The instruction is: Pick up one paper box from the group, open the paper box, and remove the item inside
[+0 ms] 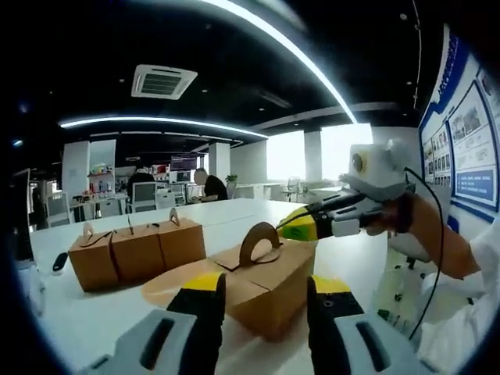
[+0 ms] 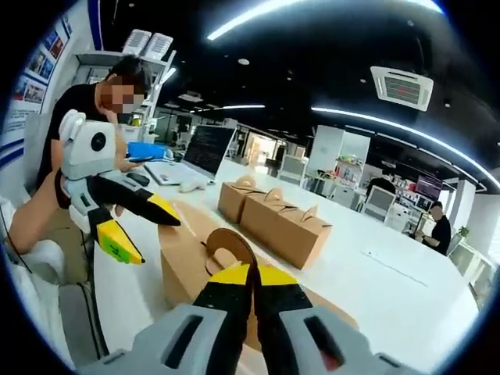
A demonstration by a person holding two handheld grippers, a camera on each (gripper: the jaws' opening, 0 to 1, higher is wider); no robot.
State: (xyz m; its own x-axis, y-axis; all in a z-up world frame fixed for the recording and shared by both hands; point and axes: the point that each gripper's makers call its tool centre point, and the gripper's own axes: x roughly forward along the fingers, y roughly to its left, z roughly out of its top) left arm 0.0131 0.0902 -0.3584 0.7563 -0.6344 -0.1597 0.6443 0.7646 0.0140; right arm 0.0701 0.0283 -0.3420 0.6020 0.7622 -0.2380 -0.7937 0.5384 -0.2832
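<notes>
On the white table, at the left of the left gripper view, three closed kraft paper boxes stand touching in a row, each with an arched handle on top; nothing of their contents is visible. Nearer the centre of that view sits the single paper box, apart from the row, closed, its looped handle upright. The left gripper has its yellow-tipped jaws spread, one on each side of this box; contact cannot be confirmed. From the right of the same view the right gripper reaches in at the handle, a person's hand behind it. In the right gripper view, that gripper's jaws are closed together on the handle, with the left gripper at the left, jaws parted over the box's far end. Farther right on the table stands the row of three. Surroundings: an open office with strip ceiling lights, a ceiling air unit, seated people, monitors, and wall posters.
</notes>
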